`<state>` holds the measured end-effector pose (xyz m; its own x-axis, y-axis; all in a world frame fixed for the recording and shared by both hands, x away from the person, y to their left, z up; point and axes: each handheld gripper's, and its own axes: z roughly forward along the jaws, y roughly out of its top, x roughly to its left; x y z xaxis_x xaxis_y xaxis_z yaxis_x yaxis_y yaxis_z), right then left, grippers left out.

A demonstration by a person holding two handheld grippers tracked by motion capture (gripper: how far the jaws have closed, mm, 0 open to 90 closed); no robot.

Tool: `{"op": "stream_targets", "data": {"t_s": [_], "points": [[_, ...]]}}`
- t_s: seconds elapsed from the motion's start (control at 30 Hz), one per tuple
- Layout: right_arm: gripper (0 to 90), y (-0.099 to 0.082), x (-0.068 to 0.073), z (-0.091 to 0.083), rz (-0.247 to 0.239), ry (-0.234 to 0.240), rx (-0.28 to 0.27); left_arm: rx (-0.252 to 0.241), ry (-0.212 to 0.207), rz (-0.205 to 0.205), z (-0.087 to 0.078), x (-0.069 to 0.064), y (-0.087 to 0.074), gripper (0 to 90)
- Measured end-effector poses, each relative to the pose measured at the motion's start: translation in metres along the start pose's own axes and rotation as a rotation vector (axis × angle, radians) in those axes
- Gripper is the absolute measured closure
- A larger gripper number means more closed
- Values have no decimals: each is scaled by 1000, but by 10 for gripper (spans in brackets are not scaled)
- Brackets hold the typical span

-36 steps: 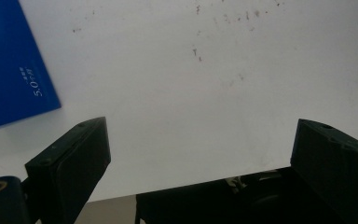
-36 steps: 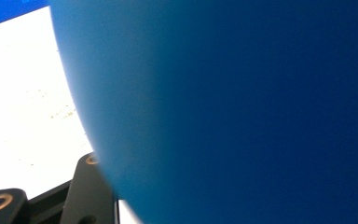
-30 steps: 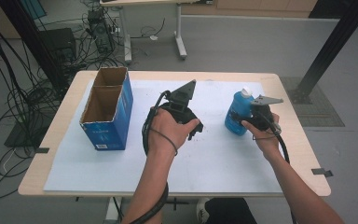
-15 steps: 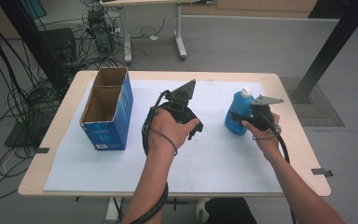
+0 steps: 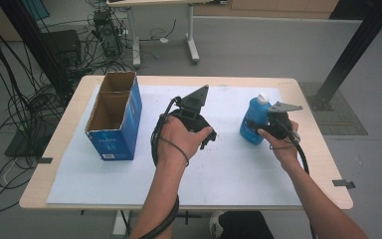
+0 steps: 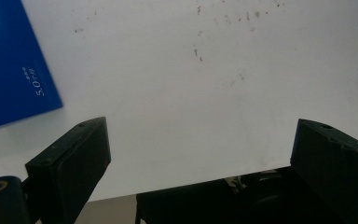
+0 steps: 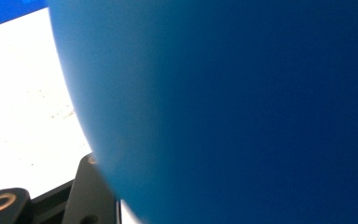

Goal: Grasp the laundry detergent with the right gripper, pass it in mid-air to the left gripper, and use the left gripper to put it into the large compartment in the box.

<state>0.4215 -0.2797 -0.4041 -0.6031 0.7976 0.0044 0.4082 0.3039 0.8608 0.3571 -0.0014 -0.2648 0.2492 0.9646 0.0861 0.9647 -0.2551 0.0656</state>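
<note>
High view: right gripper [image 5: 261,124] clamped on the blue bottle [image 5: 253,122], jaws pinching its rounded body from the side, white cap above the grip. Bottle upright, base on or just over the white mat [image 5: 229,174]; contact with the mat not clear from here. Right gripper view: blue wall of the bottle pressed close against the lens, one black jaw edging in at lower left, mat beyond.

Left gripper [image 5: 206,139] held low over the mat, well apart from the bottle, jaws spread wide with nothing between them; blue cardboard box [image 5: 114,122] off to its far side, open top showing two compartments.

Judged step: securing the bottle for a lift, probably toward the box. For a clean lift: keep the squeeze steady, since a round, smooth body may slip or swivel between flat pads; raise straight up before any sideways travel; hold the bottle upright, cap on top; keep the left gripper clear of the path, or bring it to steady the box.
</note>
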Motion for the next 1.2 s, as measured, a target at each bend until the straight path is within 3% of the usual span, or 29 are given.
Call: {"op": "stream_targets", "data": {"t_s": [1.2], "points": [[445, 0, 0, 0, -1, 3, 0, -1, 10, 4, -4, -1, 3, 53]]}}
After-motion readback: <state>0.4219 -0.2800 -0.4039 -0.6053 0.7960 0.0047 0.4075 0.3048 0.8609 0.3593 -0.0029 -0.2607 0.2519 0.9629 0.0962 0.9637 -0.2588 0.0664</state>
